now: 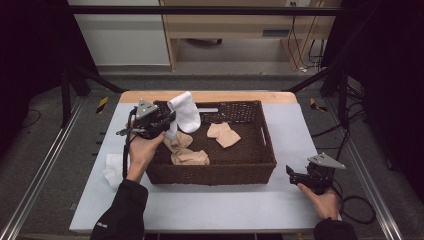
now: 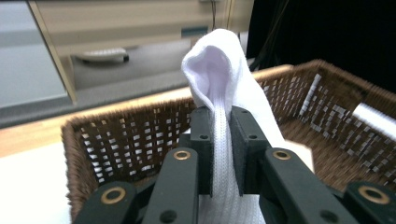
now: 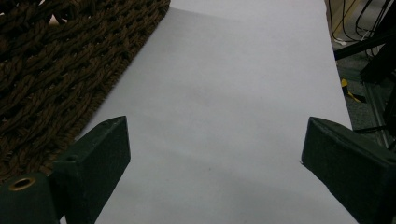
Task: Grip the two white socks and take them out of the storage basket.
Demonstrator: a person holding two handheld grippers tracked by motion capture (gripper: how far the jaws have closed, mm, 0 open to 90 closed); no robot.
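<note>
one white sock [image 2: 224, 93] in left tool [image 2: 220, 154], one basket [image 1: 260, 165], two tan socks [image 1: 223, 134]

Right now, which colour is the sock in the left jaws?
White sock, best in the left gripper view.

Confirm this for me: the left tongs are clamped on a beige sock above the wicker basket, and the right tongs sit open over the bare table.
One detail is wrong: the sock in the left tongs is white, not beige. The left gripper view shows the white sock pinched between the jaws above the wicker basket; the beige socks lie inside it. The right tongs are indeed open over the bare table.
</note>
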